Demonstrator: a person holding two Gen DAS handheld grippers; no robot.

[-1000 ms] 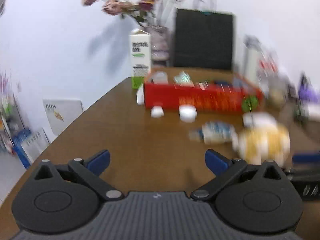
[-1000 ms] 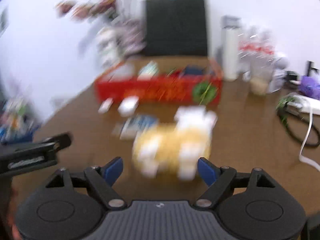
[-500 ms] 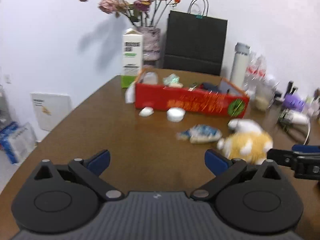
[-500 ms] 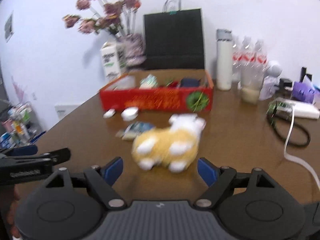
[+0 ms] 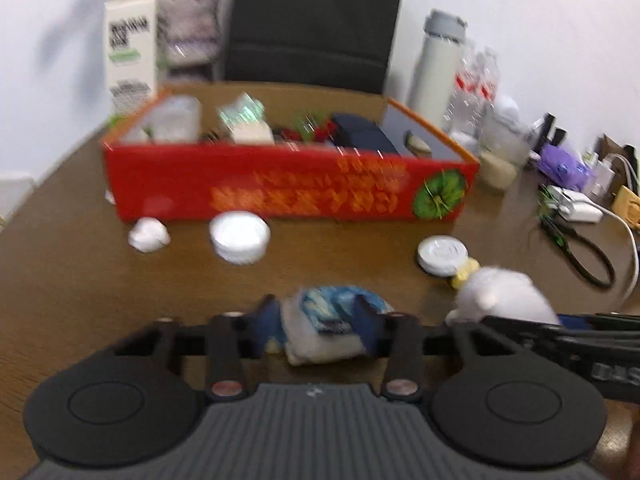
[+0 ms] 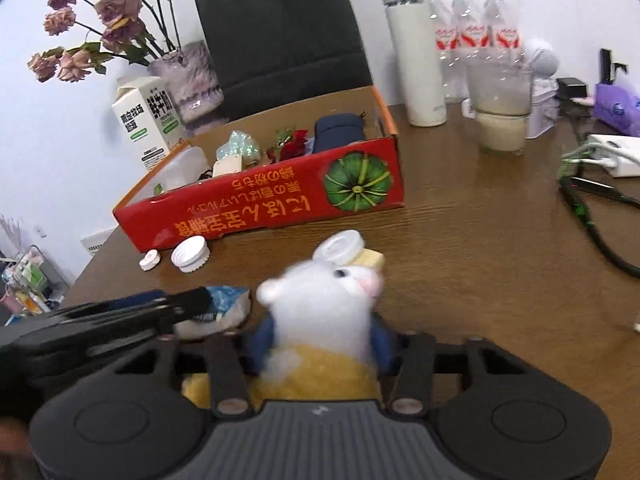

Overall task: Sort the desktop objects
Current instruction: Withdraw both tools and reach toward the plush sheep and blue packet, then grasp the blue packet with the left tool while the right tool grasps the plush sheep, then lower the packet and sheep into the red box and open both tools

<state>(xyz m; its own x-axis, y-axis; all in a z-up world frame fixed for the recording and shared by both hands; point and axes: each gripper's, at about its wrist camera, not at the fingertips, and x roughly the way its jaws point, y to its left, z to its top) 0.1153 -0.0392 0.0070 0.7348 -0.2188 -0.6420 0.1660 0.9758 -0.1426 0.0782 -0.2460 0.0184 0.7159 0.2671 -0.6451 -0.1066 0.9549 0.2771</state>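
My left gripper is shut on a blue and white packet low over the brown table. My right gripper is shut on a white and yellow plush toy. The plush also shows at the right of the left wrist view; the packet and left gripper show at the left of the right wrist view. A red cardboard box with several items inside stands just beyond; it also shows in the right wrist view.
A white jar lid, a small white cap and a round white lid lie before the box. A milk carton, flower vase, black bag, thermos, bottles and cables stand behind and right.
Both grippers moved forward and down and closed: the left onto the blue and white packet, the right onto the plush toy. Both were open and empty before.
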